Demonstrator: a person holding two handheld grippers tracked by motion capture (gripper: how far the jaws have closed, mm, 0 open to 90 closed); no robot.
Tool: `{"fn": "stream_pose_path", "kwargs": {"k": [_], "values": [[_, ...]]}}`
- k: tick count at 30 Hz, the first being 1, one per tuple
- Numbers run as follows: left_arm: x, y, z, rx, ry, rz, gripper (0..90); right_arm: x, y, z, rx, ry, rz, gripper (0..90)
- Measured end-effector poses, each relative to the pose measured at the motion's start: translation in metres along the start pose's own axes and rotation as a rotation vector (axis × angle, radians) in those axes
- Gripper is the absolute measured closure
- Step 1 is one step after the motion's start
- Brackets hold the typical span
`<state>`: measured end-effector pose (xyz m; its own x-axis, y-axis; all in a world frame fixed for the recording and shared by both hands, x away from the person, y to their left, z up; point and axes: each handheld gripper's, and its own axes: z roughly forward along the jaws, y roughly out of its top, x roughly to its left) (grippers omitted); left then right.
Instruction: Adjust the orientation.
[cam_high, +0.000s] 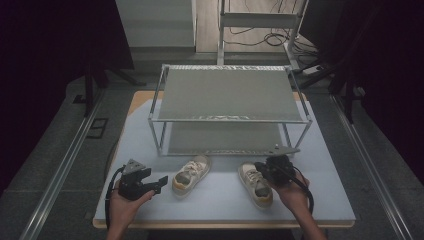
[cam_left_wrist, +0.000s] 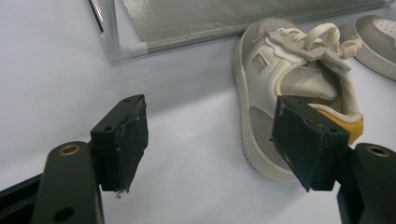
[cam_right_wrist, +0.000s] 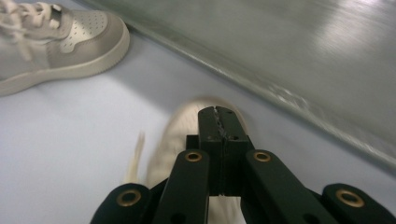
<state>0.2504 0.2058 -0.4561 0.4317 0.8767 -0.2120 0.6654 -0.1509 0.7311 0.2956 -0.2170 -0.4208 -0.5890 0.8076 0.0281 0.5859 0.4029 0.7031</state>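
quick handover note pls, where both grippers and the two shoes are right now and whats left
Left gripper: open, holding nothing, low over the mat beside the left shoe, jaws pointing at its heel side.
Right gripper: jaws shut tight together, directly over the right shoe. Whether it grips any part of that shoe cannot be told; the view is blurred.
Both shoes lie on the table in front of the rack, toes toward it, apart from each other.
Done: nothing on the rack so far; both of its shelves are bare.
Left: probably pick up each shoe and set the pair on a shelf.
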Motion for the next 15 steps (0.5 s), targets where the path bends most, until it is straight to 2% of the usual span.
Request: {"fn": "stream_pose_path", "kwargs": {"k": [3, 5, 6, 9, 13, 15], "values": [[-0.001, 0.001, -0.002, -0.005, 0.0, 0.002, 27.1, -0.009, -0.021, -0.014, -0.017, -0.015, 0.033, 89.7], [-0.001, 0.001, -0.002, -0.006, 0.001, 0.001, 27.1, -0.018, -0.042, -0.028, -0.042, -0.023, 0.081, 89.7], [-0.002, 0.001, -0.002, -0.006, 0.002, 0.002, 27.1, -0.018, -0.042, -0.028, -0.042, -0.023, 0.081, 89.7], [-0.001, 0.001, -0.002, -0.005, 0.003, 0.003, 27.1, -0.025, -0.063, -0.036, -0.044, -0.031, 0.117, 89.7], [-0.002, 0.002, -0.002, -0.005, 0.003, 0.006, 27.1, -0.022, -0.086, -0.035, -0.007, -0.015, 0.128, 89.7], [-0.002, 0.002, -0.002, -0.005, 0.002, 0.007, 27.1, -0.017, -0.093, -0.033, 0.007, 0.01, 0.123, 89.7]]}}
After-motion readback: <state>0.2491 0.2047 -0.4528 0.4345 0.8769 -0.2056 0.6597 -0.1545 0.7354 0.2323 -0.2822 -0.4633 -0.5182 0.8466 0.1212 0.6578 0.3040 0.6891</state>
